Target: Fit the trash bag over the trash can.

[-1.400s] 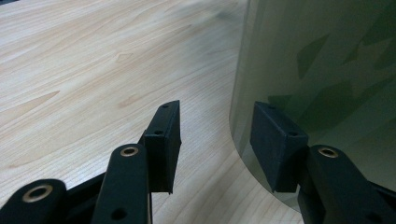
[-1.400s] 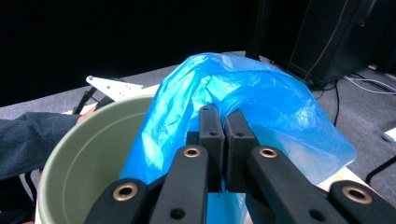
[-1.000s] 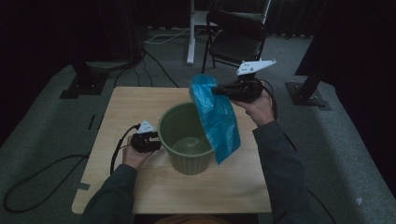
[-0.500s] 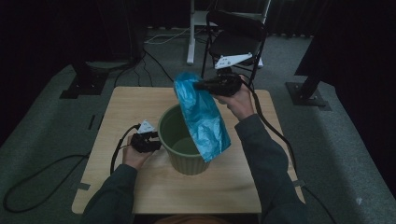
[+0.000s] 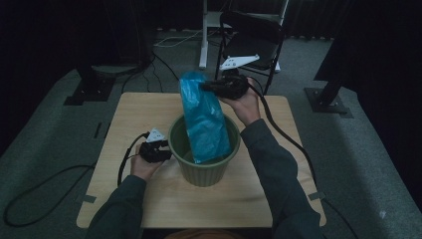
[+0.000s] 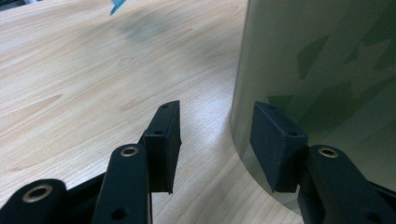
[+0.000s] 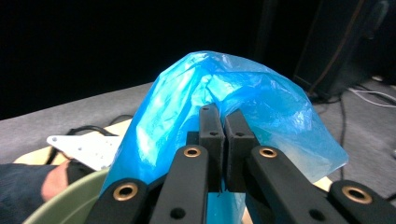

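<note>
right gripper (image 5: pixel 206 86): jaws clenched on the blue bag (image 5: pixel 204 122), which hangs into the green bin (image 5: pixel 205 172)
left gripper (image 5: pixel 166 148): jaws spread, 1 pad at the bin wall

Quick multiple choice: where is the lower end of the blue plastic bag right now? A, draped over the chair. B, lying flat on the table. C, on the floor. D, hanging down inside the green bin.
D: the right gripper pinches the top of the blue plastic bag, and its lower end hangs inside the green bin.

The right gripper (image 5: pixel 206 87) holds a blue bag (image 5: pixel 204 119) over the green bin (image 5: pixel 204 172).
</note>
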The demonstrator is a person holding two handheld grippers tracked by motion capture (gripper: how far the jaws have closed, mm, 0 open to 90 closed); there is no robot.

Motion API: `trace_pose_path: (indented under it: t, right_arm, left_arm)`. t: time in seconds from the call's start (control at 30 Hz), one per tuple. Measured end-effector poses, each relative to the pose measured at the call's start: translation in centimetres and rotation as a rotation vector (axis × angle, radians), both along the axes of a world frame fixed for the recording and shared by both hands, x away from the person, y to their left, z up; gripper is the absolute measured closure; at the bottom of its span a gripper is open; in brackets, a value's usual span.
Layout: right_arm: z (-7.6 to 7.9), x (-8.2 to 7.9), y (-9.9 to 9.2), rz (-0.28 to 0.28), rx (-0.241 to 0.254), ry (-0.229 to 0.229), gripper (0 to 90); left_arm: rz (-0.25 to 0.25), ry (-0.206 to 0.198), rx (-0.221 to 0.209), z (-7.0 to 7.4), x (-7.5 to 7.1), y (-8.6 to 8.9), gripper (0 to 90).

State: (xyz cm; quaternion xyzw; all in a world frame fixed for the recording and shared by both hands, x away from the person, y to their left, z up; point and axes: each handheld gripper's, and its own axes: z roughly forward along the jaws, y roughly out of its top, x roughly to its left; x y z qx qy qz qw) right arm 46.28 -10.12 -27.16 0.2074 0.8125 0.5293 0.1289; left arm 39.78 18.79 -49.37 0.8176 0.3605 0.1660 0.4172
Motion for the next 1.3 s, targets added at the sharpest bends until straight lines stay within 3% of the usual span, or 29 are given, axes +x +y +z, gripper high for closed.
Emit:
trace_pose_path:
  t: [0.1,0.3,0.43,0.9,1.1,1.13,1.3]
  right_arm:
    - [-0.2,0.1,-0.5,0.005,0.009,0.012,88.4]
    - [-1.1,-1.0,-0.5,-0.010,-0.062,-0.021,88.1]
    - [-1.6,-2.0,-0.5,-0.003,-0.083,-0.043,88.1]
    - [-6.3,-4.1,-3.3,-0.042,-0.125,0.008,87.7]
    - [-7.7,-5.1,-3.8,-0.031,-0.130,0.020,87.2]
    - [-8.5,-5.7,-3.8,-0.027,-0.144,0.029,86.7]
    - [-9.5,-6.2,-3.9,-0.019,-0.165,0.036,85.7]
  left_arm:
    - [-0.001,-0.002,0.000,0.0,0.0,0.0,53.0]
    - [-0.001,-0.002,-0.001,0.1,-0.1,0.1,53.0]
    - [0.002,-0.003,-0.006,0.1,-0.1,0.1,52.9]
    - [0.003,-0.001,-0.004,0.1,-0.1,0.2,52.9]
    - [0.002,-0.002,-0.006,0.2,-0.1,0.2,52.9]
    - [0.002,-0.002,-0.006,0.2,-0.1,0.2,52.9]
    - [0.004,-0.006,-0.004,0.2,-0.2,0.2,52.9]
